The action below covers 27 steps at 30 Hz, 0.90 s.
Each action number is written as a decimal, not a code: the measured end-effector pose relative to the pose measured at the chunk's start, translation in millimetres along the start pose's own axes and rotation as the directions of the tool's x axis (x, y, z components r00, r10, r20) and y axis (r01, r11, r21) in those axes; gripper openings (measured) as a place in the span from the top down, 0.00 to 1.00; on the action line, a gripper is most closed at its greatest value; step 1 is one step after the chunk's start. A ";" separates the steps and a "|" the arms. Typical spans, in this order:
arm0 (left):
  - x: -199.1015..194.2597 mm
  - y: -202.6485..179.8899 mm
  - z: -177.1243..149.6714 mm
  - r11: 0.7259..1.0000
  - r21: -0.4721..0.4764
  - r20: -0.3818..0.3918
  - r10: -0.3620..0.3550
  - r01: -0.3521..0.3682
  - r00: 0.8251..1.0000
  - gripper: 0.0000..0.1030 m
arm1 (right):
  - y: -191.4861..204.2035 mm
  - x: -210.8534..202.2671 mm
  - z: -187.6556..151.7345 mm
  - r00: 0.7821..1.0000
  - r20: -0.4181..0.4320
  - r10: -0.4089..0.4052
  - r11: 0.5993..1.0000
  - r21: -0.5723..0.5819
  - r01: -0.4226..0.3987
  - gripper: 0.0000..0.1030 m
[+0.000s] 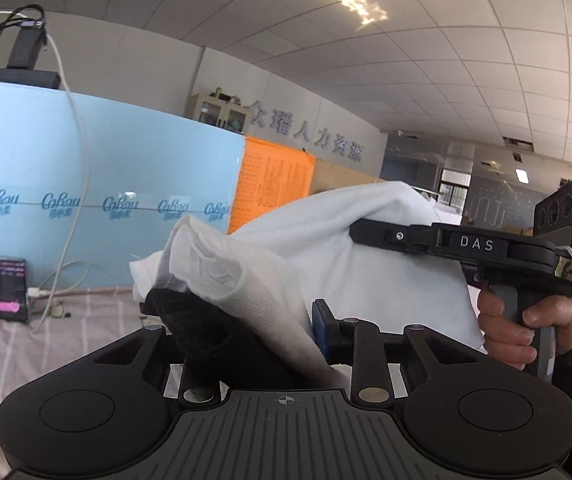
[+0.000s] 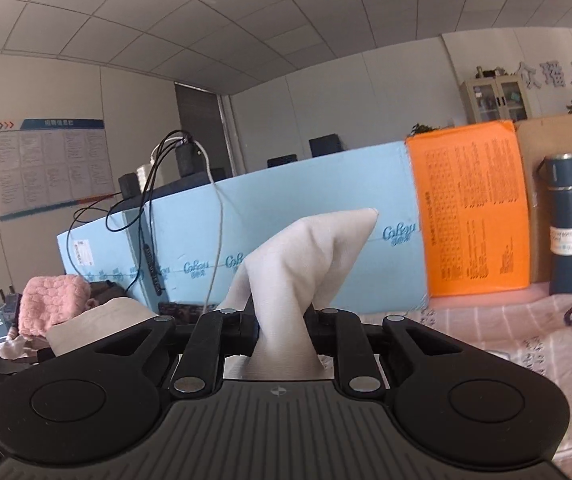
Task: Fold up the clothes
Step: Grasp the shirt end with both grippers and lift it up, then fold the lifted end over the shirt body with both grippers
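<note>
Garment: white knit cloth [image 1: 270, 272] raised above pink striped bed sheet [image 1: 46, 344] | left gripper [image 1: 242, 320] jaws clamped on its bunched edge | right gripper [image 2: 282, 320] jaws pinched on cloth peak pointing toward 1 o'clock

Soft matt white knit garment [image 1: 270, 264]; matt black plastic left gripper [image 1: 242, 320]; glossy blue foam board [image 2: 286, 216]

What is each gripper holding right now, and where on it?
Both hold the white fabric garment, lifted off the bed. The left gripper pinches a bunched edge of it; the right gripper pinches another bunched part, with a peak of cloth sticking up past its fingers.
</note>
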State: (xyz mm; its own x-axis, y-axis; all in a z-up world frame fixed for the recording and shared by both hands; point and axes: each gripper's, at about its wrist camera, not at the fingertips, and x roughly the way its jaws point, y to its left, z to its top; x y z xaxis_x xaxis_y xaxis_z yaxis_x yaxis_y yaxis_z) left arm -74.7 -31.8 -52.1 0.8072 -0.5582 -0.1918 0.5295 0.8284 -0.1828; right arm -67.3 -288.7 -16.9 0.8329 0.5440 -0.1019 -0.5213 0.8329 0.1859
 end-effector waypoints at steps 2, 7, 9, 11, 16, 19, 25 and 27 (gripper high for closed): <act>22.3 -4.2 11.2 0.999 0.020 0.017 -0.035 0.035 0.999 0.73 | -7.9 -2.6 14.1 0.998 0.036 -0.060 0.997 -0.052 0.062 0.85; 78.2 -19.3 31.7 0.995 0.062 0.100 -0.087 0.081 0.991 0.73 | -34.9 -4.6 42.5 0.967 0.158 -0.199 0.966 -0.137 0.221 0.85; 101.0 -28.6 34.7 0.992 0.093 0.122 -0.092 0.081 0.988 0.73 | -48.2 -3.7 45.4 0.943 0.208 -0.258 0.943 -0.157 0.292 0.85; 126.4 -37.9 35.9 0.990 0.107 0.116 -0.101 0.088 0.988 0.73 | -64.0 -0.6 44.6 0.919 0.235 -0.318 0.918 -0.167 0.360 0.84; 194.3 -66.1 29.2 0.985 0.133 0.074 -0.121 0.111 0.990 0.73 | -108.9 16.0 32.5 0.839 0.245 -0.486 0.826 -0.184 0.533 0.84; 238.6 -78.1 16.1 0.989 0.092 0.045 -0.124 0.119 0.991 0.72 | -138.7 29.0 13.5 0.785 0.264 -0.560 0.744 -0.257 0.617 0.84; 308.3 -78.4 -17.7 0.982 -0.097 -0.115 -0.176 0.165 0.978 0.71 | -214.3 37.8 -12.6 0.701 0.113 -0.704 0.676 -0.194 0.711 0.84; 325.6 -72.4 -29.4 0.968 -0.168 -0.176 -0.213 0.184 0.961 0.71 | -237.9 41.6 -21.5 0.674 0.032 -0.738 0.661 -0.161 0.733 0.84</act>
State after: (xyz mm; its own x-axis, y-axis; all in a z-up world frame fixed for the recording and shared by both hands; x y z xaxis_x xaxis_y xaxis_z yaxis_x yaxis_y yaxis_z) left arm 142.1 -274.9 -129.7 0.6168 -0.7214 -0.3149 0.6175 0.6916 -0.3746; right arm 87.3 -462.0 -86.3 0.9518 -0.2519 -0.1750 0.2355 0.9657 -0.1092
